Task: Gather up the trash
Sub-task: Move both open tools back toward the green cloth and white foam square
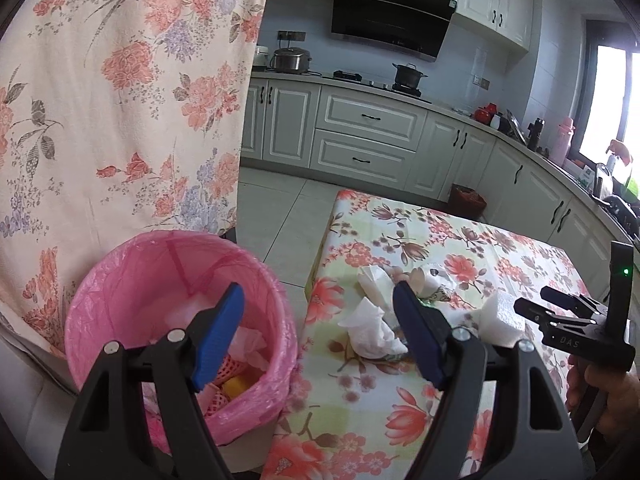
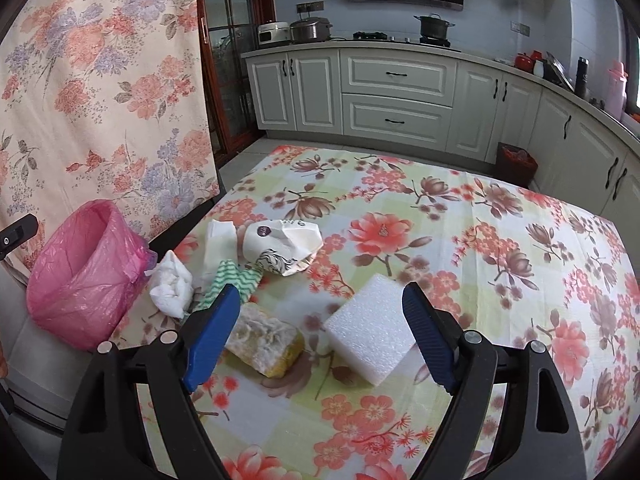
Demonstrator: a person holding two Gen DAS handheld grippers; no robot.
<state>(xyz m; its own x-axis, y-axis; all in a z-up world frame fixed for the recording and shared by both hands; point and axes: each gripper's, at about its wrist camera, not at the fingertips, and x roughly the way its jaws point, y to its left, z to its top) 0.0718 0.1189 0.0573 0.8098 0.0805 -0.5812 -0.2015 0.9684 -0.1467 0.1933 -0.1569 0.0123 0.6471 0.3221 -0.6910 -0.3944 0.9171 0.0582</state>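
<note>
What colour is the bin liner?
Pink, translucent plastic: the bin liner shows best in the left wrist view.

One bin (image 2: 80, 276), one foam block (image 2: 370, 328), one sponge (image 2: 266, 342), one crushed cup (image 2: 280, 246), two tissues (image 2: 172, 286).

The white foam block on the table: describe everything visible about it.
The foam block is a thick white slab with a fine, pebbly, spongy surface and squared edges, looking clean and undamaged. It lies flat on the flowered tablecloth, turned cornerwise to the camera, right of a crumbly yellow sponge without clearly touching it. It sits between the open right gripper's fingers, which do not grip it.
</note>
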